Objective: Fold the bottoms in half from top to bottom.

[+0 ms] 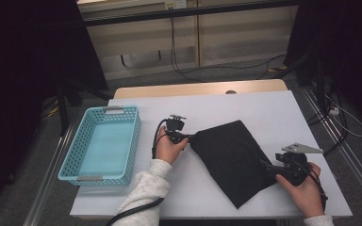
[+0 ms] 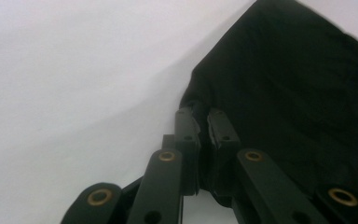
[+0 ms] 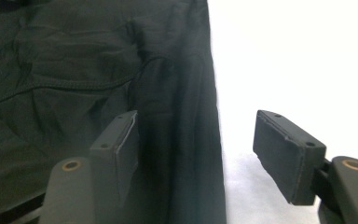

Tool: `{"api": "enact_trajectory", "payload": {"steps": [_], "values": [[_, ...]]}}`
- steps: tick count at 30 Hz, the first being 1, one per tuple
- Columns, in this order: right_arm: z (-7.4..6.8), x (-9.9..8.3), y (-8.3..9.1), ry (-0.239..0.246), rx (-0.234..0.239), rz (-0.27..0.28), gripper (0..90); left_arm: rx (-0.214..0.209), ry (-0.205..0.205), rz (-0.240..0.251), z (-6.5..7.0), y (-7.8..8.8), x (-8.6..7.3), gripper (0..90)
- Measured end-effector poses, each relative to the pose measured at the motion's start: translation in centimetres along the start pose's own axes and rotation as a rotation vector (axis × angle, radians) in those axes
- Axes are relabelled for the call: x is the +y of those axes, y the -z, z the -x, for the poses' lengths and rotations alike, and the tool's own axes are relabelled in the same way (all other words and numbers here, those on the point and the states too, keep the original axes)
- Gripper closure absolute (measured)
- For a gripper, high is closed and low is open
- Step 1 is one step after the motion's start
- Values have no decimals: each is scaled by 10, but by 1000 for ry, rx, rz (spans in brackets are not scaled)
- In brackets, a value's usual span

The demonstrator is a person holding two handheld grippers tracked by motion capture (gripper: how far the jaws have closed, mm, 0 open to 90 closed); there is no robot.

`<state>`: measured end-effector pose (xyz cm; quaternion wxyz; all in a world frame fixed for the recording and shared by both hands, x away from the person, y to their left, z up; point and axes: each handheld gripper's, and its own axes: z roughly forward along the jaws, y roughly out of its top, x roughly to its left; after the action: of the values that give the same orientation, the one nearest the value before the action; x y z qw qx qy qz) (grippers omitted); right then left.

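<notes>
A black cloth (image 1: pixel 233 157) lies spread flat across the white table cover, with one corner pointing left. My left gripper (image 1: pixel 188 138) is at that left corner. In the left gripper view its jaws stand together (image 2: pixel 204 114) with a fold of the cloth (image 2: pixel 298 84) pinched between them. My right gripper (image 1: pixel 269 167) is at the cloth's lower right edge. The right gripper view has its jaws standing wide apart (image 3: pixel 200 140). The hem of the cloth (image 3: pixel 74 70) lies between them, and the pads (image 3: pixel 286 151) are not pressing on it.
A light blue perforated basket (image 1: pixel 101 110) stands at the table's left side. The white cover (image 1: pixel 273 108) reaches back to a wooden table edge (image 1: pixel 198 88). Cables run over the floor behind the table, and dark stands sit on either side.
</notes>
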<state>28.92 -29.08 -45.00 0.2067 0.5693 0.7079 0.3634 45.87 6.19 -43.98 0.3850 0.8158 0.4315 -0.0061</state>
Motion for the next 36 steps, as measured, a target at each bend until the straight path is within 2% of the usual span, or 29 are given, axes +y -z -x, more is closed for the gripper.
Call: {"api": "enact_trajectory", "payload": {"steps": [7,10,13,17,20,23,26,28,31,36], "values": [[3,5,1,16,4,28,303,12,20,-14,-11,19,-5,848],[4,7,-2,17,27,29,303,18,33,-7,-14,26,-8,848],[0,7,-5,27,56,19,303,41,35,-3,-19,37,-11,848],[-14,11,-15,51,102,11,295,54,49,6,-24,51,-13,849],[-30,14,-24,88,130,-7,289,62,51,11,-26,58,-15,849],[-43,16,-32,148,111,-26,234,74,58,12,-29,61,-18,849],[-43,17,-38,128,111,-44,201,79,65,10,-32,62,-21,849],[-41,14,-42,134,106,-85,205,86,63,14,-32,62,-22,849],[-41,12,-42,117,106,-70,231,87,65,13,-32,62,-23,849],[-49,12,-40,118,78,-92,305,99,66,1,-32,61,-22,849]]}}
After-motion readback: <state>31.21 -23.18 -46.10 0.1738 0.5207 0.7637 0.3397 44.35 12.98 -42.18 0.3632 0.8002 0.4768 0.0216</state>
